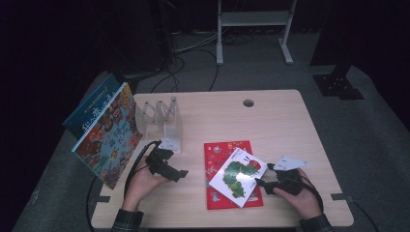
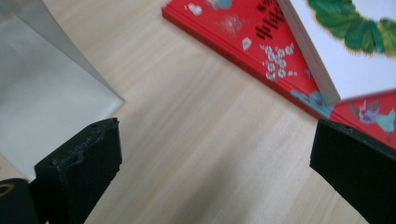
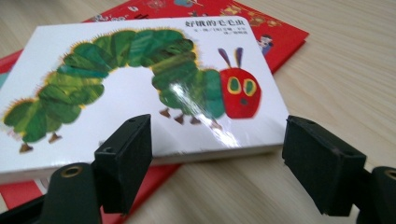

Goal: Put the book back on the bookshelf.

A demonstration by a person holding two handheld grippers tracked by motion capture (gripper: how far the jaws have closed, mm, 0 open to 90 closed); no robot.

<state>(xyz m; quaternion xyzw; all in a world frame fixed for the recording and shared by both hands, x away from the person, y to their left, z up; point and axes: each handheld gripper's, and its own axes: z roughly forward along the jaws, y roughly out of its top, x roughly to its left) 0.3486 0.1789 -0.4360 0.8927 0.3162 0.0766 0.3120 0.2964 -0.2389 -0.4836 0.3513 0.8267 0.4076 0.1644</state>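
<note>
Right gripper view: white caterpillar book (image 3: 135, 93) reads "好饿的毛毛虫".

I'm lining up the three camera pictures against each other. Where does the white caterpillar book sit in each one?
High view: the white caterpillar book lies lower centre, tilted, on the red book, beside the right gripper.
Left gripper view: its corner shows top right.
Right gripper view: it spans the centre and left, just beyond the jaws.
Shared landmark: the red book beneath it.
</note>
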